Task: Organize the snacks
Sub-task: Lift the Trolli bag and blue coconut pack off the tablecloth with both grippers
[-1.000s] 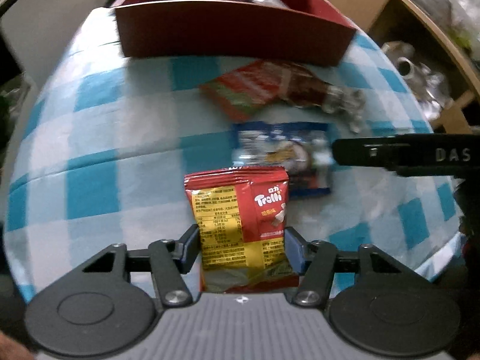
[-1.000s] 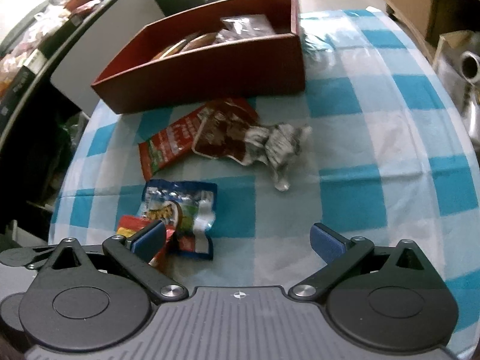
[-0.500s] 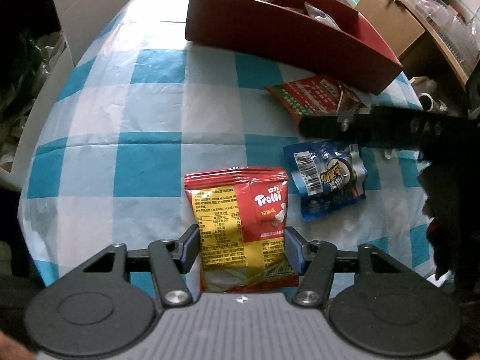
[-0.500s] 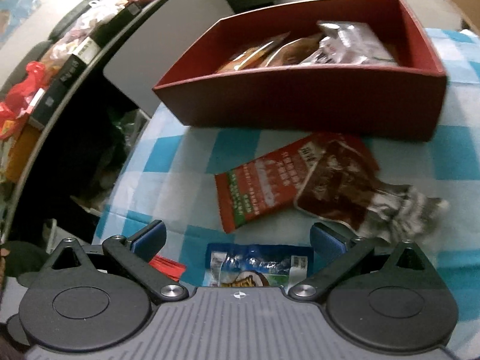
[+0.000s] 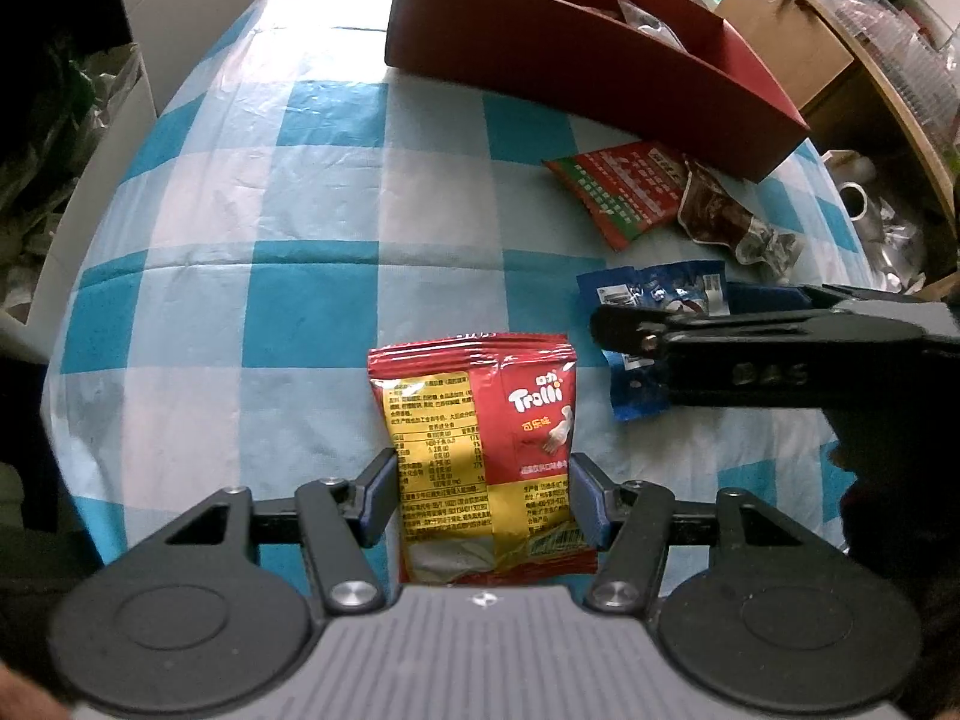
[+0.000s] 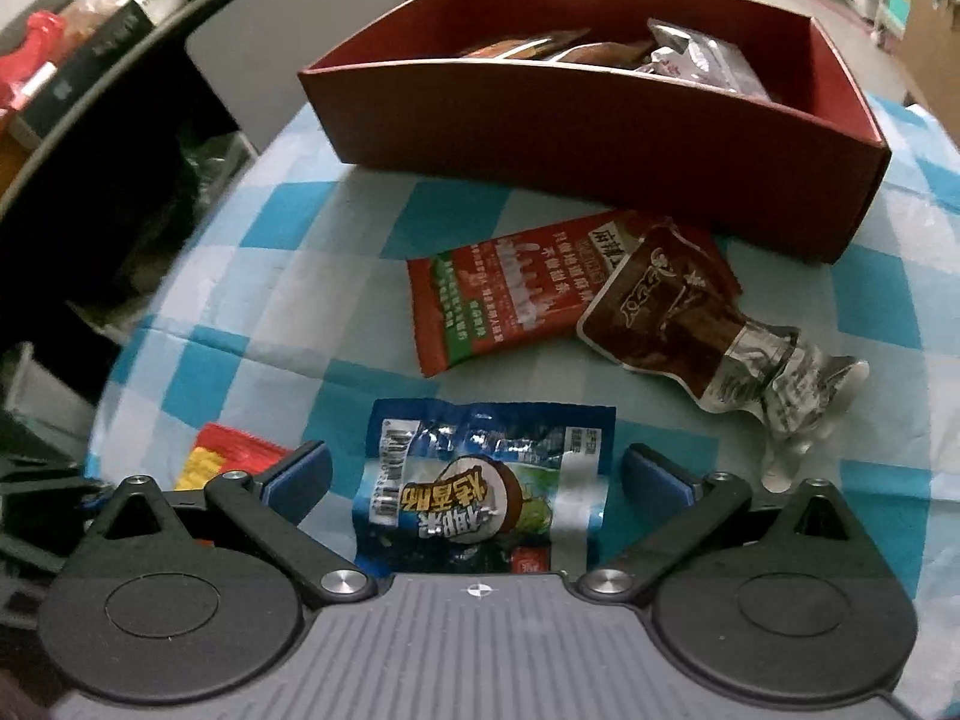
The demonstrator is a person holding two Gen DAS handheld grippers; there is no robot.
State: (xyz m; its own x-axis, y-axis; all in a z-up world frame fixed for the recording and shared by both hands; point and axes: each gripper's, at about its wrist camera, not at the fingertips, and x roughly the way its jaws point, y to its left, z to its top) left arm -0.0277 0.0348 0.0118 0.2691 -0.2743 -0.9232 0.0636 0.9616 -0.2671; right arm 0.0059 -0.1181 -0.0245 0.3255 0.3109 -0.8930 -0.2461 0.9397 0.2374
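On a blue-and-white checked tablecloth (image 5: 312, 312) lie the loose snacks, with a red box (image 6: 600, 132) at its far side. Between the blue pads of the left gripper (image 5: 483, 501) stands a red-and-yellow Trolli bag (image 5: 480, 450), its printed back facing the camera; both pads press against the bag's edges, so the gripper is clamped on it. Just to the right of the Trolli bag, in the left wrist view, the right gripper (image 5: 666, 324) reaches in from the side over a blue packet (image 5: 648, 294). From the right wrist view that blue packet (image 6: 486, 486) lies flat on the cloth between the fingers of the right gripper (image 6: 477, 477), which stand wide apart with cloth showing between each pad and the packet; neither pad touches it. Beyond the blue packet a red-and-green sachet (image 6: 510, 294) lies flat, and a brown pouch (image 6: 666, 312) with a crumpled silvery end overlaps the sachet's right end. Both sit close before the front wall of the box. Inside the box several packets (image 6: 678, 57) are piled toward its right half, some brown, some silvery. A corner of the Trolli bag (image 6: 228, 459) shows at the left of the right wrist view, beside the left finger.
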